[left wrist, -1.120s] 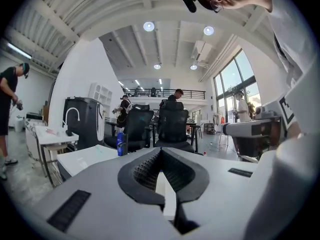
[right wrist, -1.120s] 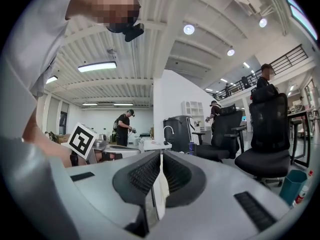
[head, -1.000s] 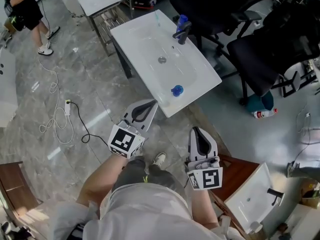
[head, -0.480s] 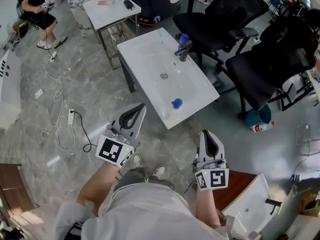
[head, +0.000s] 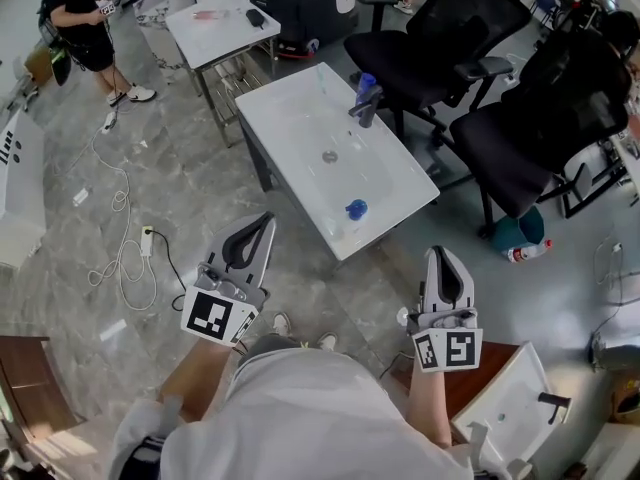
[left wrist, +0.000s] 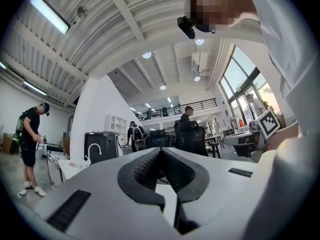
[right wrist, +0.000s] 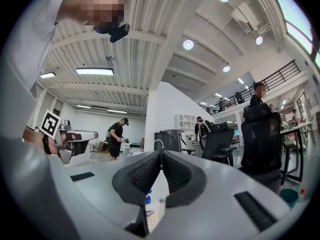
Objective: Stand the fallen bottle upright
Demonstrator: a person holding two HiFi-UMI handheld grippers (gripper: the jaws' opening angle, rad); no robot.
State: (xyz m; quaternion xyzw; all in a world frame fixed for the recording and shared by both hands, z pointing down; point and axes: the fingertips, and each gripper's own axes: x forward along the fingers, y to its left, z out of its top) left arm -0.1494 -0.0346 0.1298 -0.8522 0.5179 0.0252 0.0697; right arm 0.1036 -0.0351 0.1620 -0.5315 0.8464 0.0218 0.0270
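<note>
A white sink unit (head: 300, 118) with a dark faucet (head: 364, 108) stands ahead of me. On its near end lies a small blue-capped bottle (head: 355, 209), its pale body hard to make out against the white. A blue-topped bottle (head: 366, 81) stands behind the faucet. My left gripper (head: 262, 220) is shut and empty, short of the sink's near left corner. My right gripper (head: 442, 255), also shut and empty, hangs off the near right corner. In the right gripper view a blue-capped labelled bottle (right wrist: 149, 211) shows under the closed jaws. The left gripper (left wrist: 161, 149) points level across the room.
Two black office chairs (head: 530, 118) stand right of the sink. A red-capped bottle (head: 527, 253) lies on the floor by a chair base. Another sink unit (head: 505, 408) is at my lower right. A cable and power strip (head: 140, 258) trail on the floor at left. A person (head: 80, 28) stands far left.
Both grippers have moved apart and back from the sink's near edge, the left one leftward, the right one rightward. Both stayed shut.
</note>
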